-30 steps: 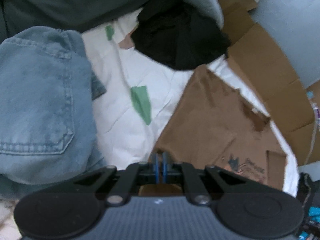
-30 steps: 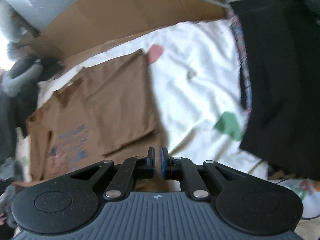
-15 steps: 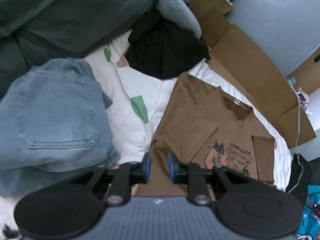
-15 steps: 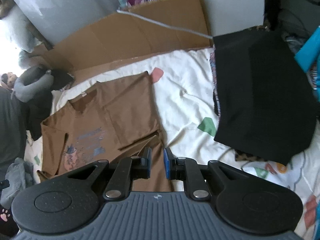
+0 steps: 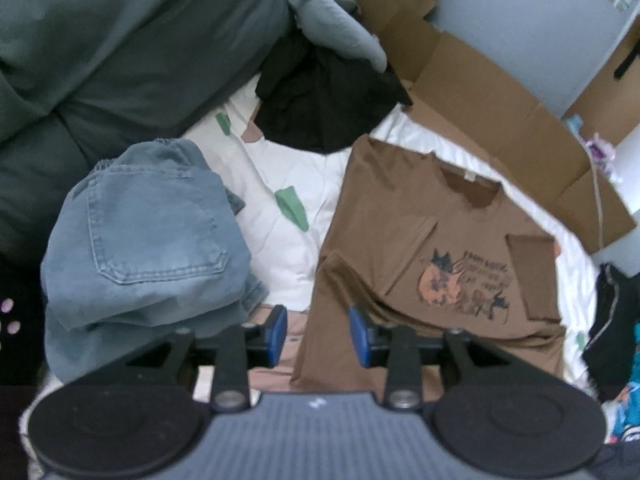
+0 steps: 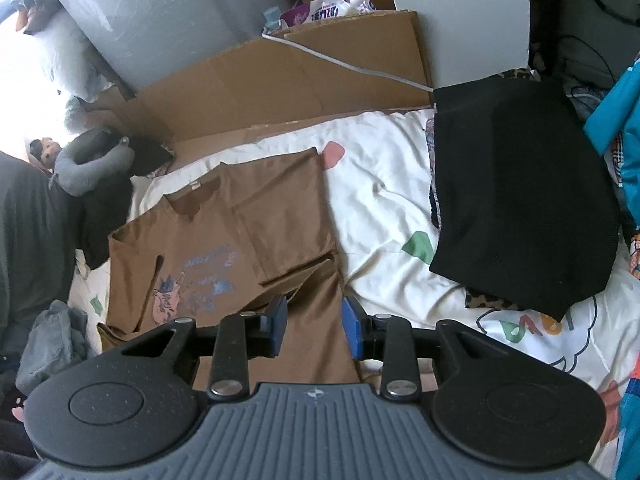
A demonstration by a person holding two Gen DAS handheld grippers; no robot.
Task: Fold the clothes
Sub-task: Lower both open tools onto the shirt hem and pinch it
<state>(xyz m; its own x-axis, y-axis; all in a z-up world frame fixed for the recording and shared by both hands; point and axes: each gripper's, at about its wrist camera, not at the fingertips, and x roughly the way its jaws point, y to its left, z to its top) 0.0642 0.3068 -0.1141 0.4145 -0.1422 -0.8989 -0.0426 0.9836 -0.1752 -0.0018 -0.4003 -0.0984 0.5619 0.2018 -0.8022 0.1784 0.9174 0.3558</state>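
Observation:
A brown T-shirt (image 5: 404, 220) with a printed picture lies face up on the white sheet (image 5: 276, 168), both sleeves and sides folded inward. My left gripper (image 5: 318, 335) hangs open above its lower left hem, nothing between the blue pads. In the right wrist view the same brown T-shirt (image 6: 224, 240) spreads out ahead. My right gripper (image 6: 313, 326) is open over its lower right hem, holding nothing.
Folded blue jeans (image 5: 148, 236) lie left of the shirt. A black garment (image 5: 324, 104) and a grey pillow (image 5: 332, 28) sit beyond. A folded black cloth (image 6: 516, 192) lies to the right. Flattened cardboard (image 6: 288, 80) lines the far edge, with a white cable (image 6: 344, 64) over it.
Both grippers have opened and let go of the shirt's hem, then pulled back and up. More of the shirt and bed shows than before.

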